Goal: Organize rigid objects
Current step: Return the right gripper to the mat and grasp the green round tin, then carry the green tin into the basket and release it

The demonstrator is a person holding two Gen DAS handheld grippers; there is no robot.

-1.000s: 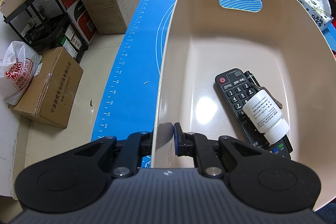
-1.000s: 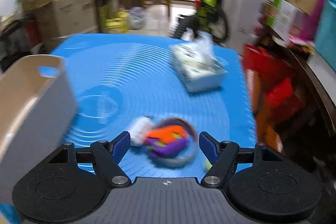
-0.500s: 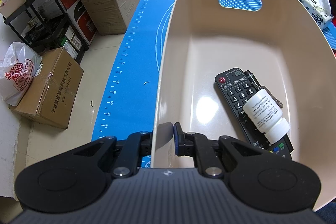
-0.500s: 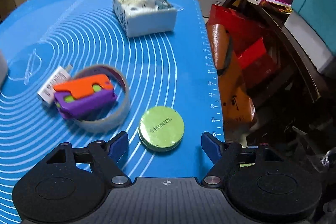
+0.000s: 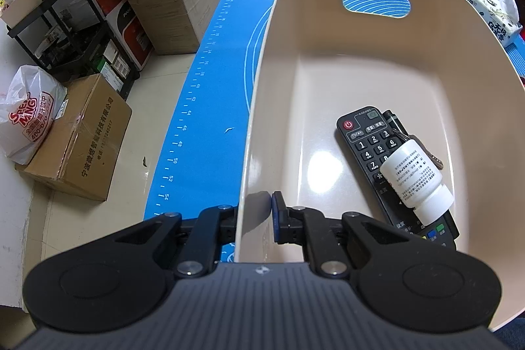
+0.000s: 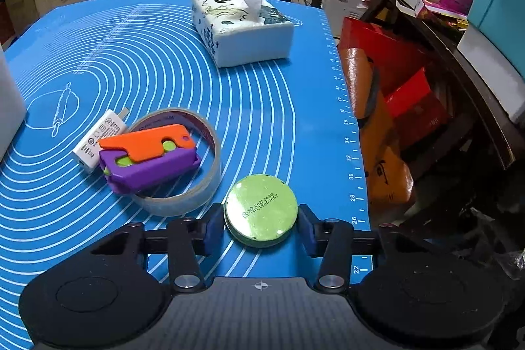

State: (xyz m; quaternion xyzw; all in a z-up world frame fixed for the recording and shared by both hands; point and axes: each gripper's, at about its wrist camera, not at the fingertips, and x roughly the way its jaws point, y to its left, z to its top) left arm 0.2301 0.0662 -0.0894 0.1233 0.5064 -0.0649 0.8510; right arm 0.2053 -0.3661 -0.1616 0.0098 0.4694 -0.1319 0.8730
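Clearly, green tin (image 6: 261,215) reads "20220408".

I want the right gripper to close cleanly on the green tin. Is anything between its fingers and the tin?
Nothing visible. The green tin sits directly between the right gripper fingers, one pad on each side. The tape ring lies just left of the tin, outside the fingers.

Left gripper (image 5: 254,218), right gripper (image 6: 261,227) — matte black, ribbed grey housing, silver screws, blue pads (image 6: 212,228) on jaws.
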